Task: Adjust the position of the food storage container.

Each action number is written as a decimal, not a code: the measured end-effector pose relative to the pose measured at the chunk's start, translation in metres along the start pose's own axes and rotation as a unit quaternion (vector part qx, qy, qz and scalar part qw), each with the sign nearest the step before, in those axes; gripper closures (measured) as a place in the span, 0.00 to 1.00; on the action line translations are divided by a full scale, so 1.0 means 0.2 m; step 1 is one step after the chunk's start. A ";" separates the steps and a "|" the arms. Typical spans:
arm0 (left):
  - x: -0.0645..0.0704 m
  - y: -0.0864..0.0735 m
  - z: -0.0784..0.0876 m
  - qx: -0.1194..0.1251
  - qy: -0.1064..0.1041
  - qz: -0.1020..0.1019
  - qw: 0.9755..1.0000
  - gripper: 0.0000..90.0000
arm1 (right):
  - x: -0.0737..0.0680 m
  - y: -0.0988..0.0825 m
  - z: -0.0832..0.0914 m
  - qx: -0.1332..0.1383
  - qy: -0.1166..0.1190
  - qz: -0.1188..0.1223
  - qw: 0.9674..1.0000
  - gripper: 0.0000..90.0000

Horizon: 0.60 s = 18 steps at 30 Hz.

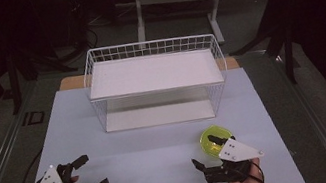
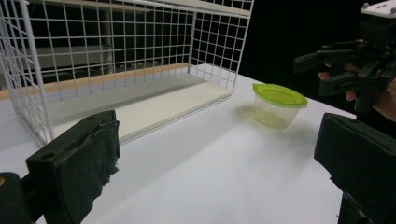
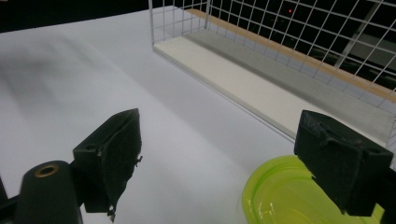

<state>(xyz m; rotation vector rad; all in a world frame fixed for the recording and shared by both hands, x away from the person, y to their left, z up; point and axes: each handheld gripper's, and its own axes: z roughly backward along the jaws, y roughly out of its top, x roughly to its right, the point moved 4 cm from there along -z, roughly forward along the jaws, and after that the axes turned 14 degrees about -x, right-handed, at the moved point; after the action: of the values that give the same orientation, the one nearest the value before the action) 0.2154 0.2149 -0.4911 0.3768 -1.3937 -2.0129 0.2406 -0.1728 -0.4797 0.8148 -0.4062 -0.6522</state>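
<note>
- Biggest risk as I saw it: the right tool [image 1: 209, 152] was sitting just beside the tub [image 1: 216, 139], one jaw hanging over its lid, jaws wide apart with nothing between them. Coming in crooked from there would probably just shove the tub across the counter [image 1: 136, 152], since it looked light and empty.
- Second worry: squeezing too hard. Thin clear walls like that could buckle or pop the lid off.
- Left tool [image 1: 87, 173] was spread open too, holding nothing, well apart from the tub, so no help steadying it.
- The rack [image 1: 156, 80] stood behind the tub; a clumsy lift could clip its wire edge.
- The tub itself: small, round, see-through body with a lime green lid [image 2: 279, 94], upright, lid on. It stood on the white counter near the right front corner of the rack, not touching it.
</note>
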 end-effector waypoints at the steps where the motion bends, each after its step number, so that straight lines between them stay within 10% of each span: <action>1: 0.00 0.00 0.00 0.000 0.000 0.000 1.000 0.01 | -0.01 0.00 0.00 0.000 0.003 -0.001 1.000 0.17; 18: 0.01 0.00 -0.01 -0.008 0.002 -0.003 1.000 0.01 | -0.03 0.17 0.15 0.028 0.033 0.005 0.999 0.17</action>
<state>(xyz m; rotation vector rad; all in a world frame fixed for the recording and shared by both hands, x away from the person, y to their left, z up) 0.2148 0.2116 -0.4922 0.3771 -1.3746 -2.0267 0.2328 -0.1678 -0.4358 0.8844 -0.3701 -0.6051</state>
